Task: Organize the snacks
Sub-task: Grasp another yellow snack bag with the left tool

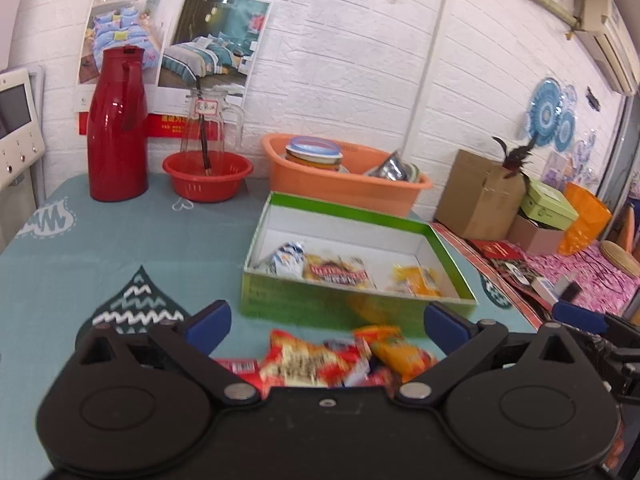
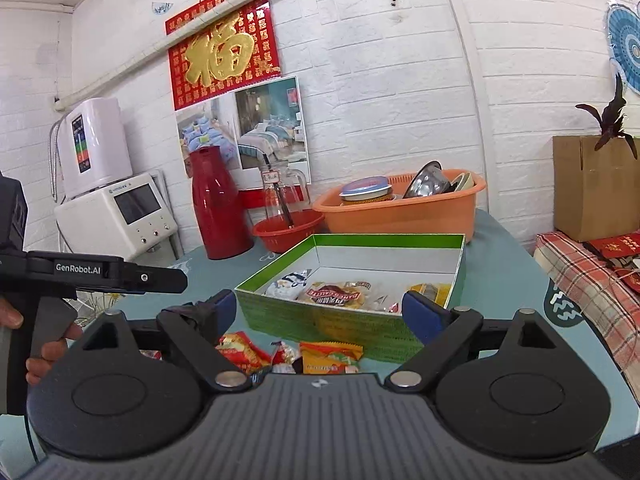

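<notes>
A green box (image 1: pixel 352 306) with a white inside stands on the teal tablecloth and holds three snack packets: a blue-white one (image 1: pixel 286 260), a brown-red one (image 1: pixel 338 272) and a yellow one (image 1: pixel 416 280). Loose packets lie in front of it: a red one (image 1: pixel 308 364) and an orange one (image 1: pixel 396 350). My left gripper (image 1: pixel 326 320) is open and empty, above the loose packets. My right gripper (image 2: pixel 320 312) is open and empty, above the same pile (image 2: pixel 330 356) and in front of the box (image 2: pixel 320 320).
At the back stand a red thermos (image 1: pixel 116 124), a glass jug in a red bowl (image 1: pixel 208 176) and an orange basin (image 1: pixel 344 184) with dishes. Cardboard boxes (image 1: pixel 478 196) and a cluttered surface lie to the right. The left gripper's handle (image 2: pixel 92 276) shows at the right view's left.
</notes>
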